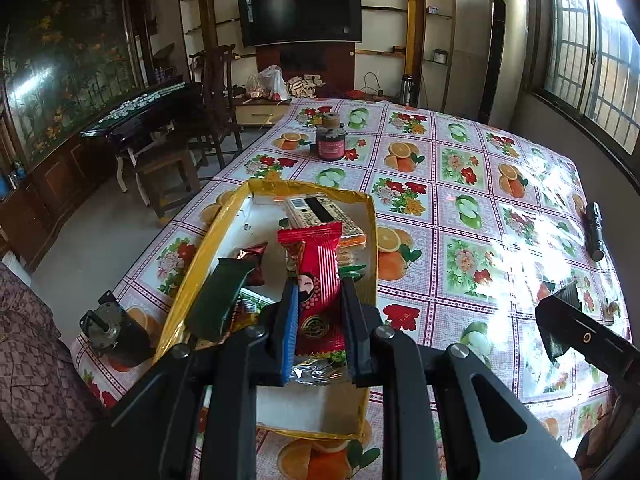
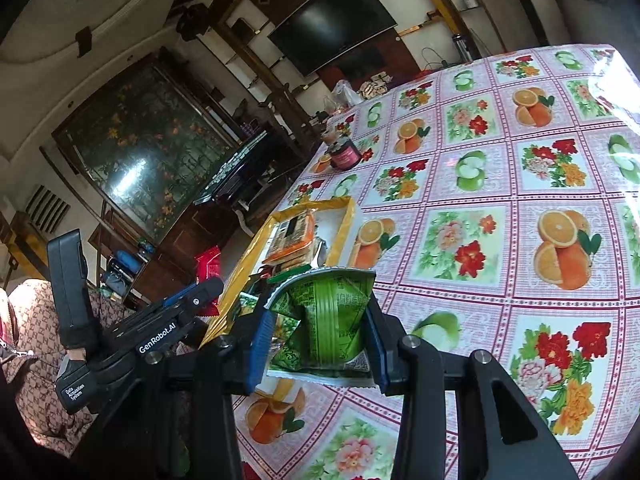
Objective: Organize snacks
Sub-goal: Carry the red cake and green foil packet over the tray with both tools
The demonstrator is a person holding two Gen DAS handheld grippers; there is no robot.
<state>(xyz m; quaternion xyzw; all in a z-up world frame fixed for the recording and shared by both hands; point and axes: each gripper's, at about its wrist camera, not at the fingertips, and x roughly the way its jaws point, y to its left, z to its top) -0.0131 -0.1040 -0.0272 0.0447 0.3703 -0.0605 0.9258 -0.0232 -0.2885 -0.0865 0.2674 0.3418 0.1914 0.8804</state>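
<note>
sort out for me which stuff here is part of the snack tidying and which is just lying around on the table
Part of the job:
- red snack packet in the left hand-held gripper
- green snack packet in the right hand-held gripper
- yellow-rimmed box
- orange cracker pack inside it

Just lying about:
- dark jar
- black flashlight
- small motor

Both wrist views look down, close, over the shared box (image 1: 200, 256) (image 2: 340, 232).

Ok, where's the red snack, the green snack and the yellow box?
red snack (image 1: 318, 280), left wrist view, on its striped wrapper front.
green snack (image 2: 332, 320), right wrist view, on its crumpled middle.
yellow box (image 1: 192, 264), left wrist view, on its left rim.
</note>
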